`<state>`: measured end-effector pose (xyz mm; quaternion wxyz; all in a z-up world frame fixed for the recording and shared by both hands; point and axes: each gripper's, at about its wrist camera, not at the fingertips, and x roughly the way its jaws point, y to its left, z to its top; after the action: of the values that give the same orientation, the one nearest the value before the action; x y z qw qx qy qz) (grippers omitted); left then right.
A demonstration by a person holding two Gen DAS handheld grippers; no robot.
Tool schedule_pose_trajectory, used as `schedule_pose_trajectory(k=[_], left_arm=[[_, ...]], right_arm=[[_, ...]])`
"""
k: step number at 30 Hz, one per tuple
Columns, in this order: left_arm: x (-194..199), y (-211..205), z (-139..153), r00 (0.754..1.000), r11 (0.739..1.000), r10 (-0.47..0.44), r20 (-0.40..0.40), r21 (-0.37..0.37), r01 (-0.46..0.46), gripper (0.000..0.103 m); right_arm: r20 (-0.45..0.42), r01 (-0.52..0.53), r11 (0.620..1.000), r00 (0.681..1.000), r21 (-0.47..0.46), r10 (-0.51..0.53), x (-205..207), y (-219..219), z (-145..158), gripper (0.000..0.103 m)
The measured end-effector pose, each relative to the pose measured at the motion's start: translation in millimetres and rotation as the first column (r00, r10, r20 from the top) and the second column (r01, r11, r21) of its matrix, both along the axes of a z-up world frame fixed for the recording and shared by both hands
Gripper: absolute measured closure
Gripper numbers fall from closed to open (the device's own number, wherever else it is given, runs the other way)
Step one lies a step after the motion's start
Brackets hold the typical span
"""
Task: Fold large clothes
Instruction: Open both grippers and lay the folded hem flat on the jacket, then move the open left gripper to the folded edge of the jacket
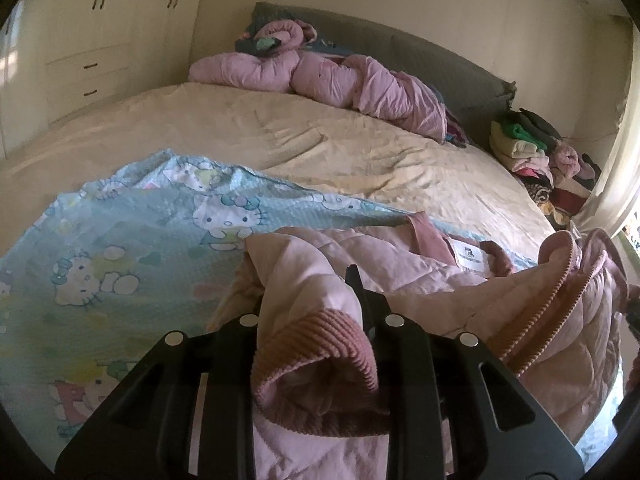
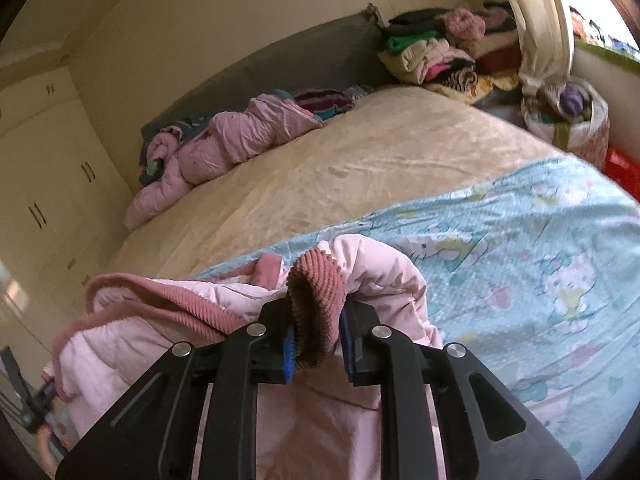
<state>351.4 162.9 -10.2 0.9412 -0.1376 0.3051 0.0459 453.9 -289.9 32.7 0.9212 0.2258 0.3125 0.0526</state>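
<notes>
Crosswise on the cartoon-print sheet (image 1: 120,240), near the bed's foot, lies the pink quilted jacket (image 1: 440,280), collar toward the grey headboard (image 1: 400,52). Left gripper (image 1: 316,320) is clamped narrowly on one ribbed cuff (image 1: 320,344); right gripper (image 2: 316,344) likewise pinches the other cuff (image 2: 316,292).

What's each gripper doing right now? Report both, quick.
Left gripper: closed on one ribbed cuff of the pink jacket.
Right gripper: closed on the other ribbed cuff of the same jacket.
</notes>
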Motion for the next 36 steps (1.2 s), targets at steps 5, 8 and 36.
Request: schedule_pose_trajectory(k=[5,8,36], left_arm=[[6.6,3.6,-3.1,1.000,0.999,0.001,-0.011,-0.041,-0.001,0.085],[9.2,4.4,-5.6,1.000,0.999,0.005,-0.011,-0.047,-0.005,0.084],[-29.4,20.3,49.2,0.993,0.995,0.036,0.109,0.094,-0.046,0.010]], right_arm=[[0.028,-0.047,0.980,0.999,0.195,0.042,2.6,-12.3,-4.2,0.039],[0.031,-0.054,0.980,0.998,0.194,0.049,-1.9,-5.9,0.7,0.019],[-0.109,-0.441,0.879,0.897,-0.183,0.428,-53.4,188.2,-39.4,0.016]])
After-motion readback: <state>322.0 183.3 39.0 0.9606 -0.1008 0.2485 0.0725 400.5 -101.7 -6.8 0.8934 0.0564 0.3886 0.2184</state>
